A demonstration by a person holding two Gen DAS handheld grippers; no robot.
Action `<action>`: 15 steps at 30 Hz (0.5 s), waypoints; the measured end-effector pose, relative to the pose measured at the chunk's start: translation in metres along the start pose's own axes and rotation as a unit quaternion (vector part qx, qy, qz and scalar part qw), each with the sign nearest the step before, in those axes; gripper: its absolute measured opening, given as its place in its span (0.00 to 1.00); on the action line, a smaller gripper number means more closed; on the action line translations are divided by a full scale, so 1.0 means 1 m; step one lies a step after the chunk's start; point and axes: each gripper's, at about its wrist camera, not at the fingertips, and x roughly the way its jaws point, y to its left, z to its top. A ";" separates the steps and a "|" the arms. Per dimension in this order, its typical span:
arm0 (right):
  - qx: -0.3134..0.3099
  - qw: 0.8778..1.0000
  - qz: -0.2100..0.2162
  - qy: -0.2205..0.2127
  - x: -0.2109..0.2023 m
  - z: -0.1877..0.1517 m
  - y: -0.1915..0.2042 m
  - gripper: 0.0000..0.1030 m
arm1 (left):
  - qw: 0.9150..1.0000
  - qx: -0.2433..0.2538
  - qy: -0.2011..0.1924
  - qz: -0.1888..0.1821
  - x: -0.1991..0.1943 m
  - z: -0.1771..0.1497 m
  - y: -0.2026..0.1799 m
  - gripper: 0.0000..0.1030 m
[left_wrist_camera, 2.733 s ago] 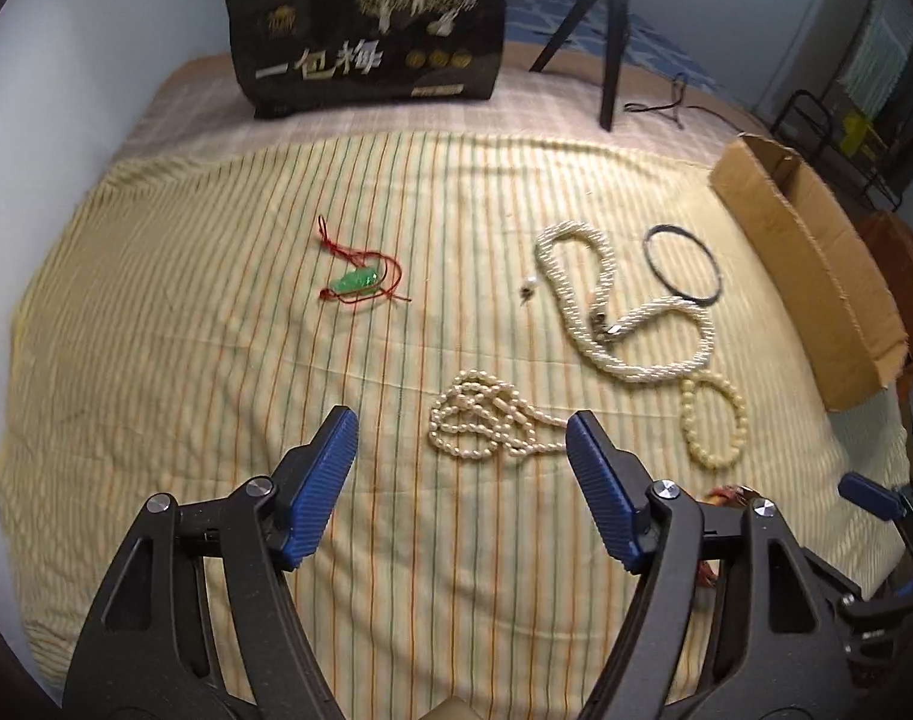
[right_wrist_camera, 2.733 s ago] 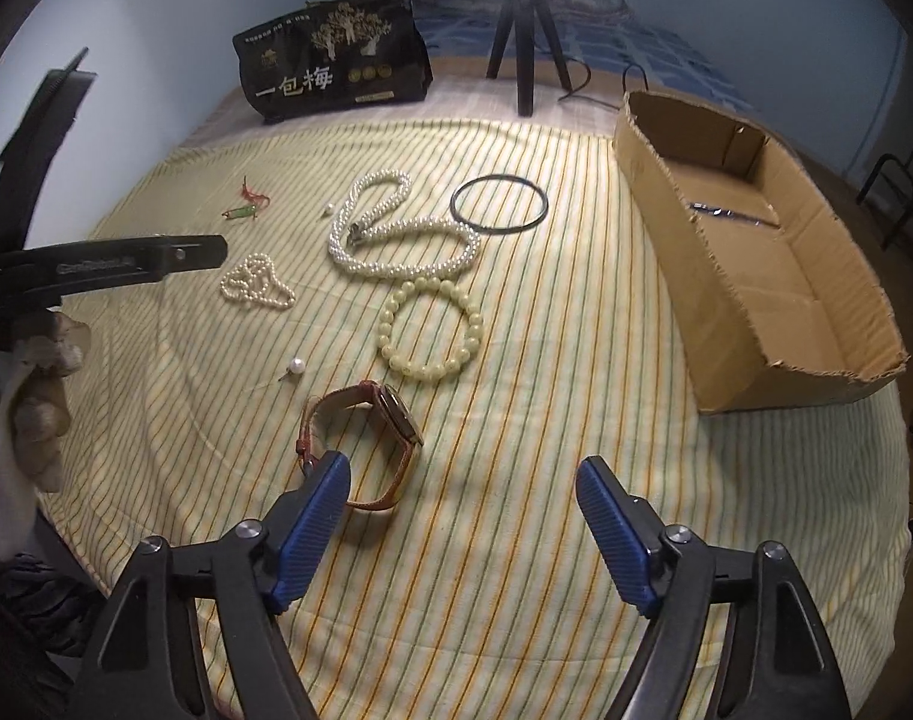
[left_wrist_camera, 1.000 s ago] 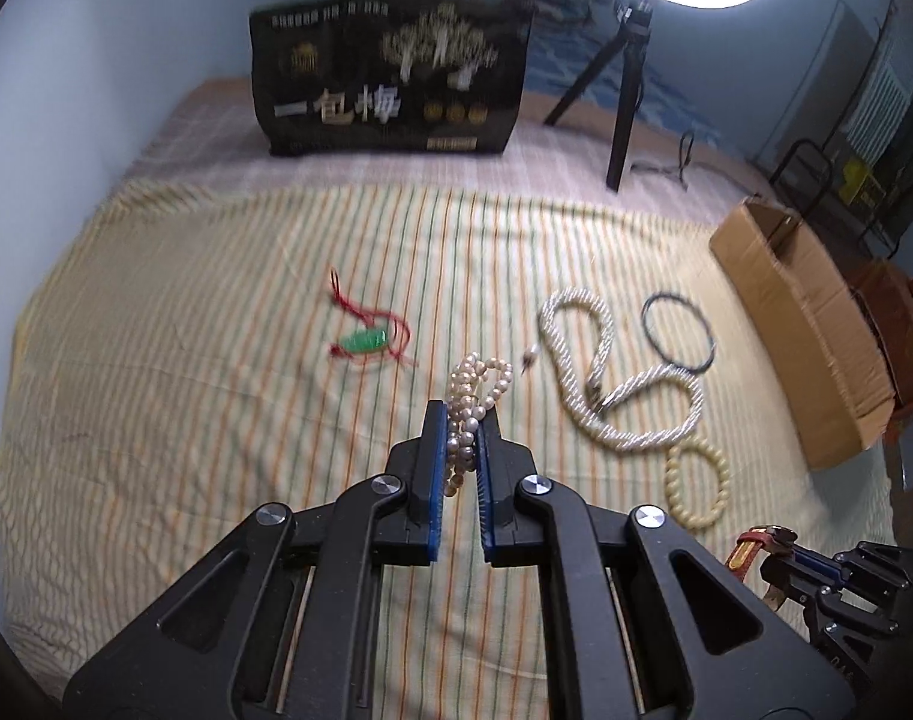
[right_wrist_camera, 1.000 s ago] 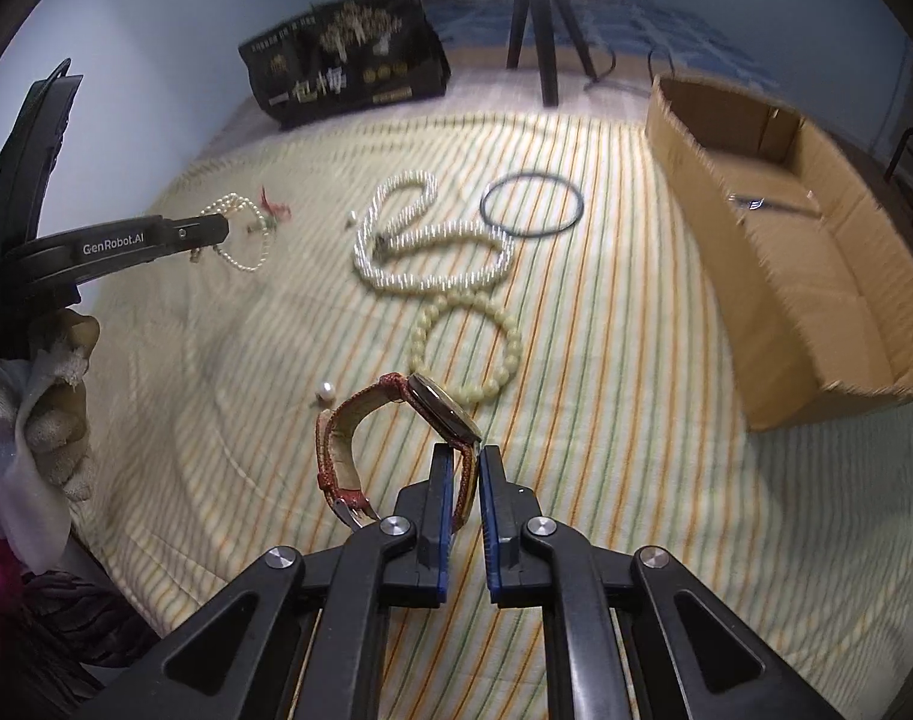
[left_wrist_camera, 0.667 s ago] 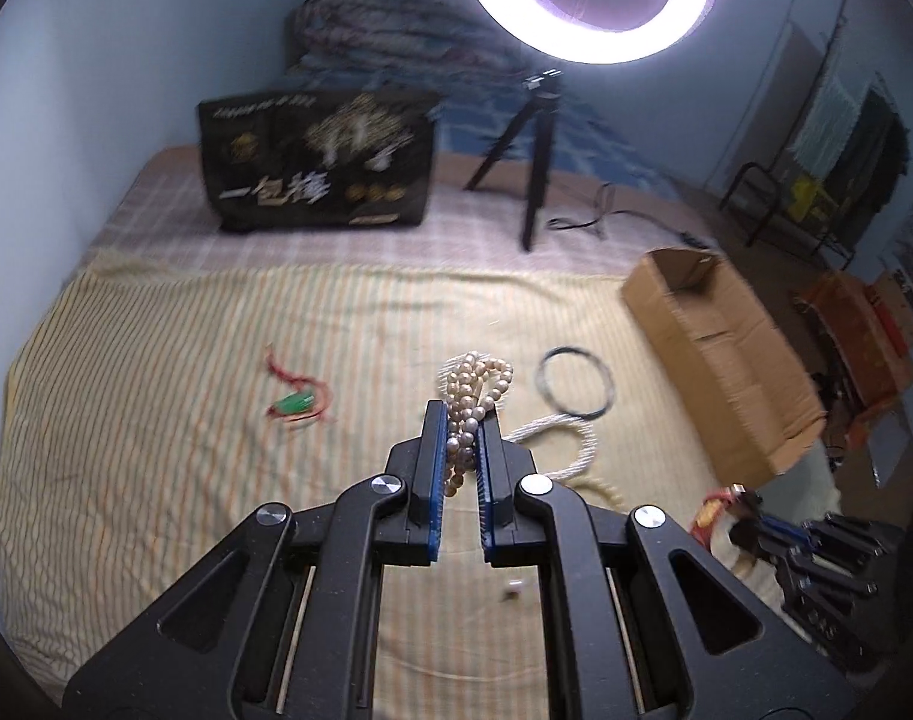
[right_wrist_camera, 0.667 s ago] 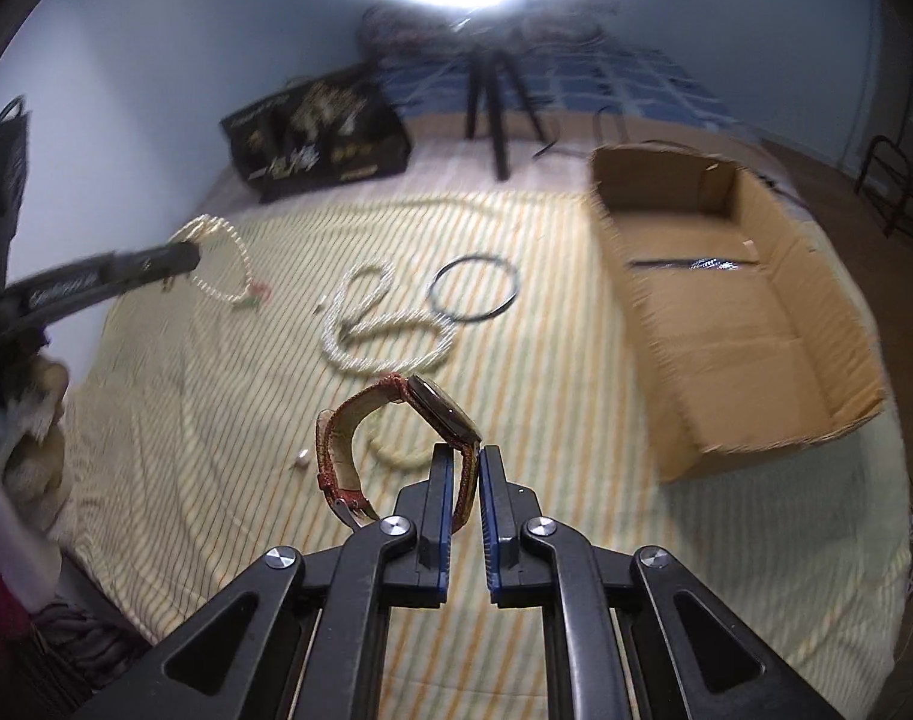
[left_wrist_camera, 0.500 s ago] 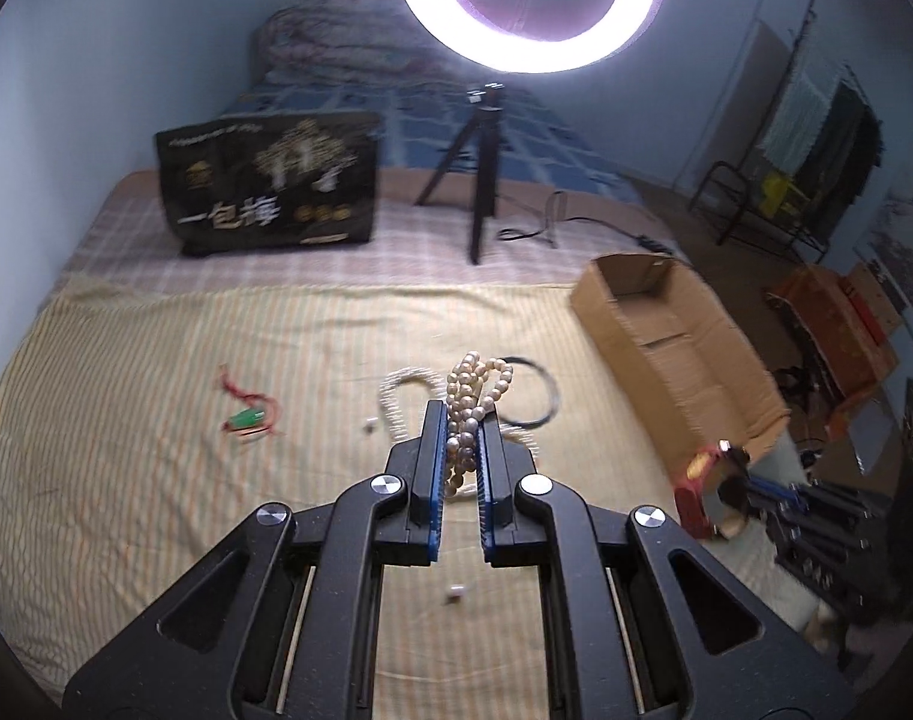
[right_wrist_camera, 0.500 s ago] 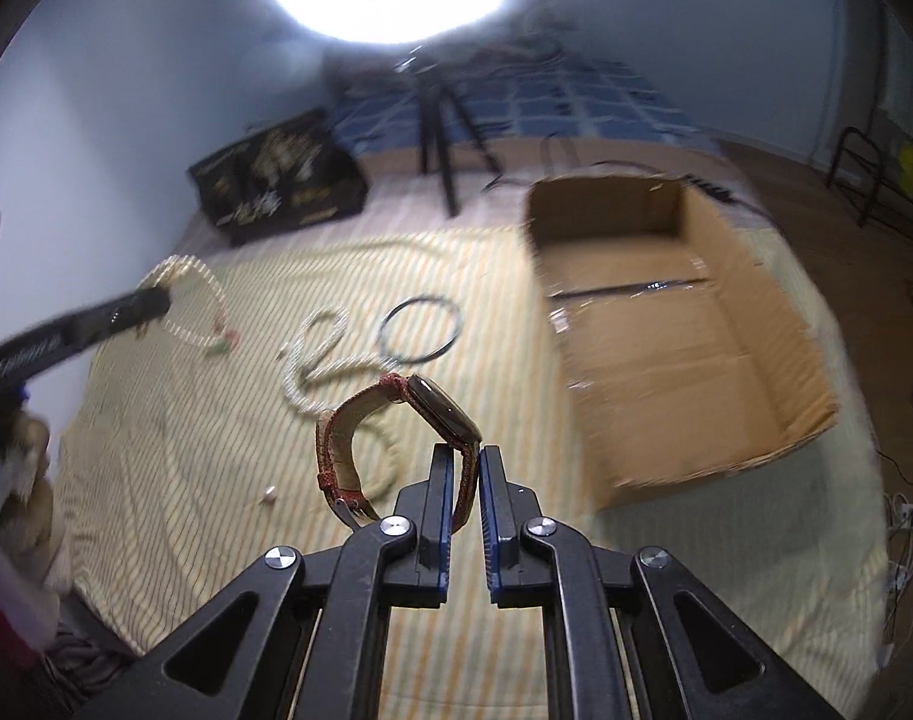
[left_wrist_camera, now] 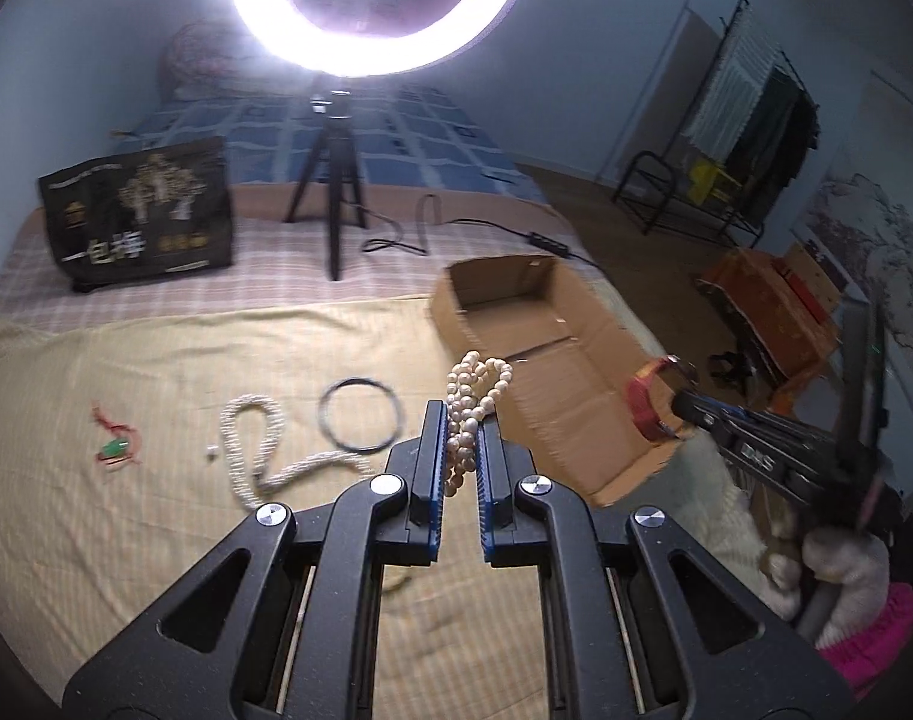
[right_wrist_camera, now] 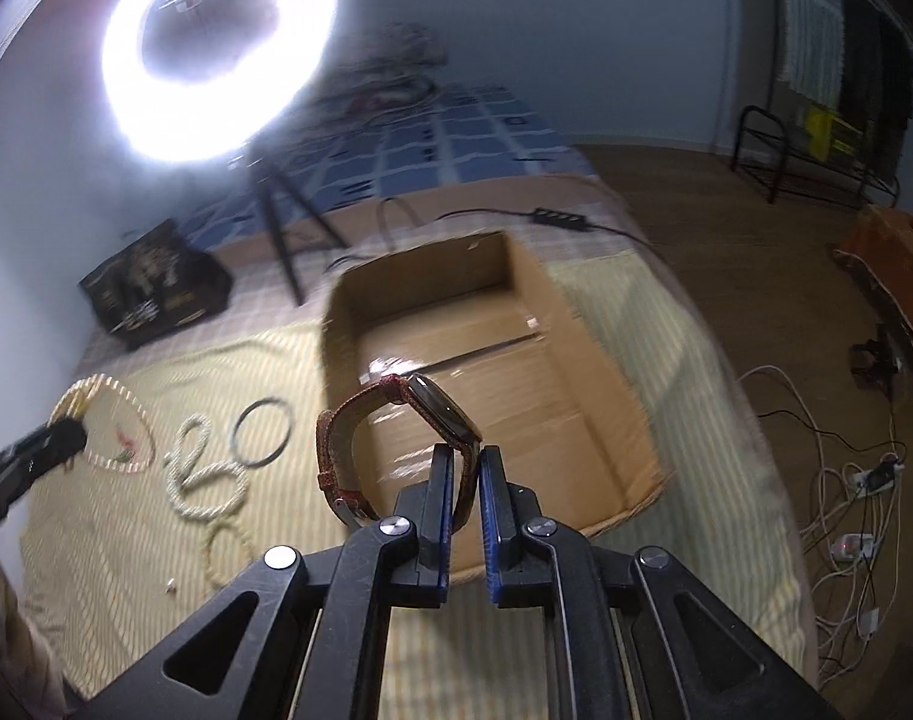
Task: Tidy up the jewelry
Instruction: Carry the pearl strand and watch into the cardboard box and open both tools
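Left claw (left_wrist_camera: 456, 450) pinches the pearl strand (left_wrist_camera: 471, 402); right claw (right_wrist_camera: 467, 480) pinches the watch (right_wrist_camera: 396, 432) above the cardboard box (right_wrist_camera: 600, 372).

A lit ring light (left_wrist_camera: 375, 0) on a black tripod (left_wrist_camera: 330, 180) stands on the bed (left_wrist_camera: 156, 360) (blue checked bedding behind). Pale blue walls (left_wrist_camera: 576, 60); brown floor (right_wrist_camera: 726, 228); a clothes rack (left_wrist_camera: 750, 108) at right.

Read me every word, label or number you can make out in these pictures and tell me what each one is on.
"一包梅": large pale characters on the black bag standing at the far side of the bed.
Small line of print along the bag's top edge: too small to read.
White lettering on the right claw: blurred, unreadable.
Watch face: seen edge-on, nothing readable.
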 end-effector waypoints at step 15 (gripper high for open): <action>0.042 0.999 -0.021 0.004 0.040 0.043 -0.043 0.06 | 0.998 0.024 0.024 -0.059 0.055 0.000 -0.076 0.07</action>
